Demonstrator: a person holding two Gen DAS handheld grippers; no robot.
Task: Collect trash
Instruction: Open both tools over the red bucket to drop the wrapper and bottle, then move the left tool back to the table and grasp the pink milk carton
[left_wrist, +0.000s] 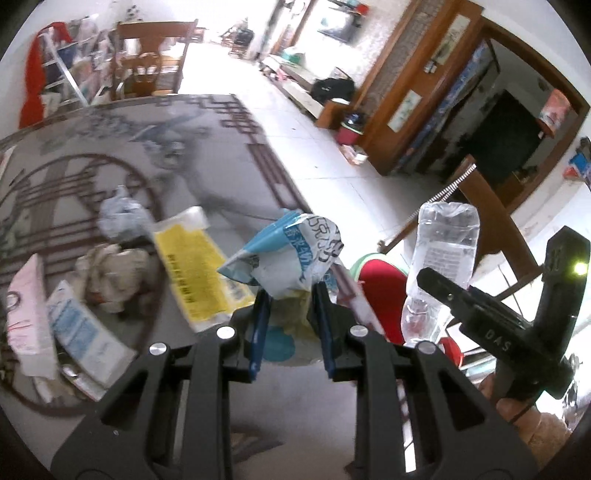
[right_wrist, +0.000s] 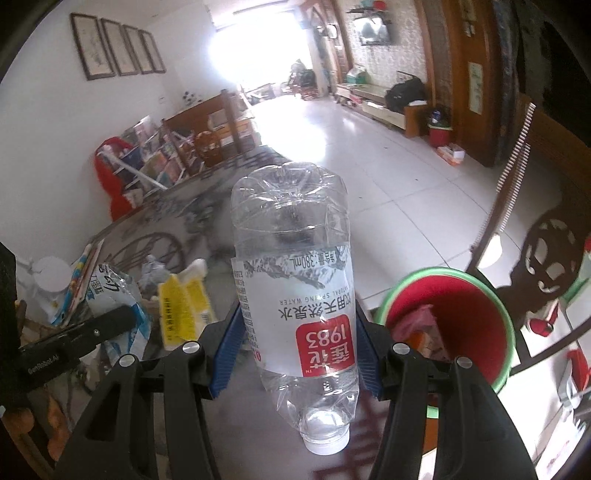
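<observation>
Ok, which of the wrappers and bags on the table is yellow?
The flat yellow packet with black print, lying on the table beside the crumpled blue-and-white bag held in the left fingers; the others are white, blue or pink.

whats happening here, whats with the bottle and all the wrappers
A person is clearing trash off a patterned table with a handheld gripper in each hand. The left gripper has its jaws shut on a crumpled blue and white wrapper. The right gripper grips an empty water bottle, held cap down. A red bin with some trash already inside stands just past the table edge. More litter, including a yellow packet, still lies on the table.
</observation>
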